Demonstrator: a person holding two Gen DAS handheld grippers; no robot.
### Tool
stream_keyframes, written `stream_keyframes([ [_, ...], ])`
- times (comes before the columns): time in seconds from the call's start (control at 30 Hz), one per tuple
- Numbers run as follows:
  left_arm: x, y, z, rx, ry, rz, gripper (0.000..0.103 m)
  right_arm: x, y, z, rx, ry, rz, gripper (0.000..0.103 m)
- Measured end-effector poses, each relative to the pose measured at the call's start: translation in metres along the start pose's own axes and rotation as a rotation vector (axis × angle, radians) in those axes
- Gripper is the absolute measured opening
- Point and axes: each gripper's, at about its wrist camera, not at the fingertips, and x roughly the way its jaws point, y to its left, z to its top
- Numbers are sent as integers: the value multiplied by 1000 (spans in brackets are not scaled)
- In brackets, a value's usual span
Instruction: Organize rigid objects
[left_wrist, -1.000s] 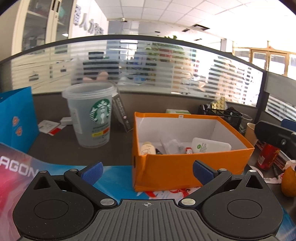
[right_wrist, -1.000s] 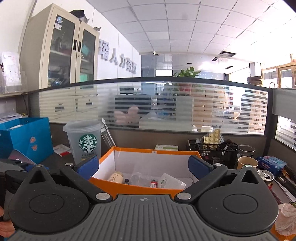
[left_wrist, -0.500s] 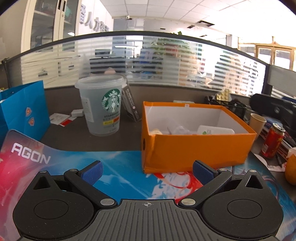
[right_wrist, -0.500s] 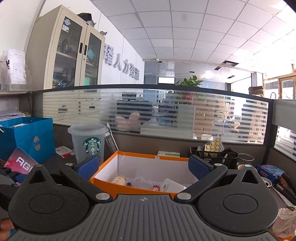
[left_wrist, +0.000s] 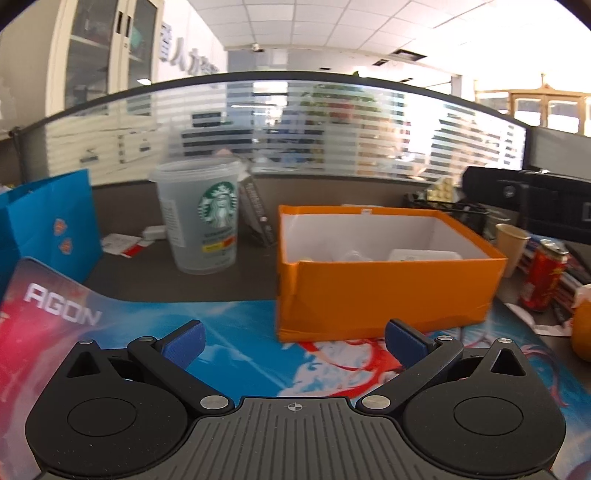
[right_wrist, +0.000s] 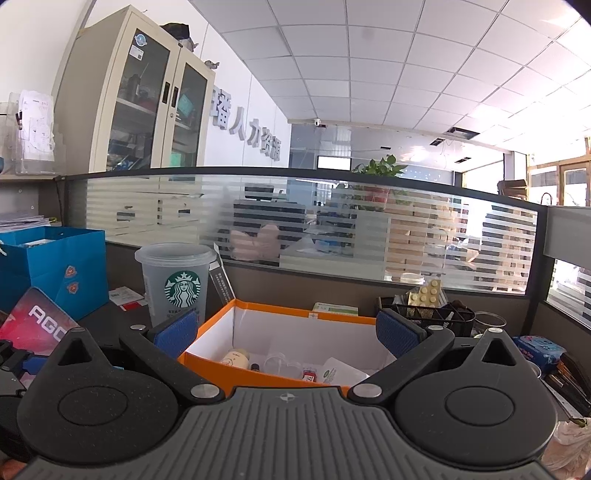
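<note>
An orange box (left_wrist: 384, 295) with a white inside stands on the colourful desk mat (left_wrist: 240, 354). My left gripper (left_wrist: 294, 341) is open and empty, low over the mat, a short way in front of the box. In the right wrist view the same orange box (right_wrist: 258, 373) holds a small cream bottle (right_wrist: 236, 357), a clear plastic piece (right_wrist: 280, 363) and a white tube (right_wrist: 334, 373). My right gripper (right_wrist: 284, 331) is open and empty, raised above the box's near edge.
A clear Starbucks cup (left_wrist: 201, 218) stands left of the box, a blue paper bag (left_wrist: 48, 225) further left. A red can (left_wrist: 543, 275), a paper cup (left_wrist: 511, 240) and an orange fruit (left_wrist: 581, 332) sit at the right. A black wire basket (right_wrist: 424, 314) is behind the box.
My left gripper has pulled back and dropped lower, so the box's inside is now nearly hidden. My right gripper has risen and tilted up. Both stayed open.
</note>
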Motion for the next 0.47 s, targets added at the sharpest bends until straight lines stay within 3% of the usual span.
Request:
stream_keyframes([
  [0.17, 0, 4, -6, -34, -33, -87, 103, 2, 1, -1, 1, 5, 3, 103],
  [0.47, 5, -1, -12, 8, -50, -72, 103, 6, 4, -3, -4, 20, 14, 103],
])
